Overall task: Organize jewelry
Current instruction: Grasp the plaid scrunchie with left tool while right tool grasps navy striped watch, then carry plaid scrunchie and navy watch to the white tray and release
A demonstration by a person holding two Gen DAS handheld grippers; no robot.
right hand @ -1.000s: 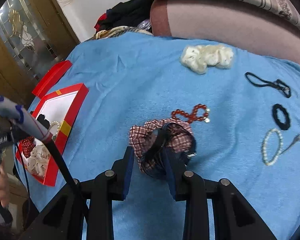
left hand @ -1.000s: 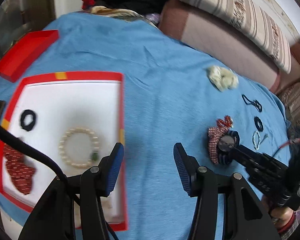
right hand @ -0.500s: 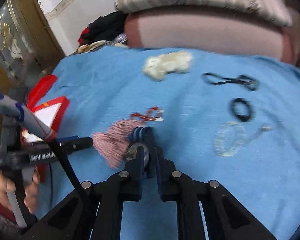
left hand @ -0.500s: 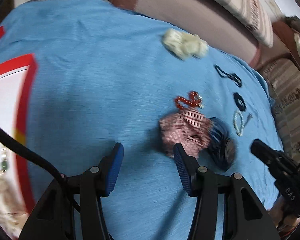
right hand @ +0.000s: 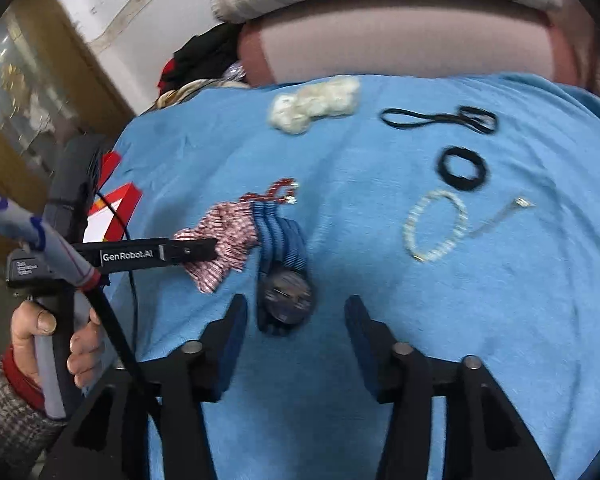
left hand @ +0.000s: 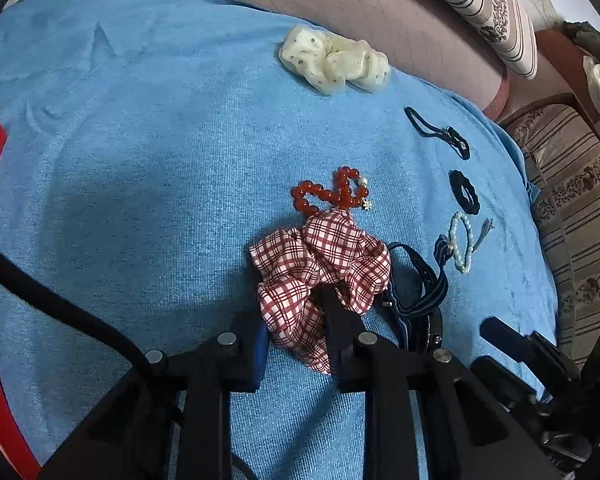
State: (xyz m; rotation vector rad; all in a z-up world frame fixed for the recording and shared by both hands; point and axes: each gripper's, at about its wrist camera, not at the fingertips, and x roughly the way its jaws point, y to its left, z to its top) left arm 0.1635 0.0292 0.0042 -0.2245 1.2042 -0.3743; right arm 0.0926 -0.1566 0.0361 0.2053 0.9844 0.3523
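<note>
Up close in the left wrist view, the left claw (left hand: 296, 328) was closing around the checked scrunchie (left hand: 320, 268), its fingertips buried in the folds, so actual pad contact was hidden. Across in the blurred right wrist view, the right claw (right hand: 292, 332) was opening, empty, with the watch (right hand: 286, 292) lying between its fingers on the blue cloth (right hand: 460, 320).

"GenRobot.AI" in white on the black finger of the left gripper (right hand: 204, 250), at 9 o'clock in right wrist view. Small white print on its body unreadable.
</note>
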